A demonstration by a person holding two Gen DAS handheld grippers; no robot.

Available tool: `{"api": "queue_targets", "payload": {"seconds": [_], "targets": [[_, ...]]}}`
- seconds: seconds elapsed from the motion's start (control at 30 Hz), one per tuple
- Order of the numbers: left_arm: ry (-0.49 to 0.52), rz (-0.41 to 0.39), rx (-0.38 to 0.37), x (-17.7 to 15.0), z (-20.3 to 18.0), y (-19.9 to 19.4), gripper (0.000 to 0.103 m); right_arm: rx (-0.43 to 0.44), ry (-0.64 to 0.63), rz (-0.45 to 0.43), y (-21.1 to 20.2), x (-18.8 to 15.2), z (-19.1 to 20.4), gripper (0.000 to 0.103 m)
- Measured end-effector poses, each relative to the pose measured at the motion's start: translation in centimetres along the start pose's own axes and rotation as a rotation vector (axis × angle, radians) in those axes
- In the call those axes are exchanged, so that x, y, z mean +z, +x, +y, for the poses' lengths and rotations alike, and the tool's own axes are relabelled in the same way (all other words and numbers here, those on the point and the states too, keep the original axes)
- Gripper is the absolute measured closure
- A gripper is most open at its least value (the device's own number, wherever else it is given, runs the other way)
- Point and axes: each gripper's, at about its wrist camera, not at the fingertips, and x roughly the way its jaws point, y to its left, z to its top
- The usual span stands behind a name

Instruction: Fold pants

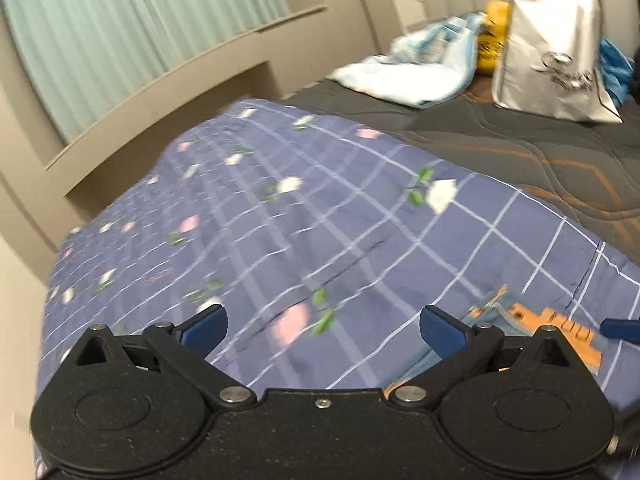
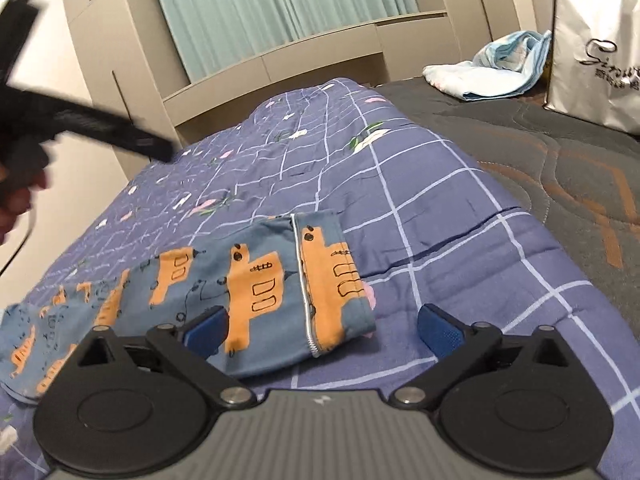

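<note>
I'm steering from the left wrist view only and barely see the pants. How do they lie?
Observer: The pants lie flat on the quilt, stretching left from the right tongs.
Operator: Are the right tongs gripping them?
Observer: No, they are open; the left finger is over the cloth, the other over bare quilt.
Operator: Which end is nearest?
Observer: The end with a pale seam running across it.
Operator: Where are my tongs?
Observer: The left tongs' body shows blurred, raised at far left.
</note>
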Motion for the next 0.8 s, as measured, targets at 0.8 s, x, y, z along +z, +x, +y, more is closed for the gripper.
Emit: {"api": "queue_targets", "payload": {"seconds": [0.8], "targets": [[-0.474,0.199,0.373,-32.5,24.5,-17.7,0.001,0.229,-0.298,0.128,0.1,-2.6,20.0,0.0]]}}
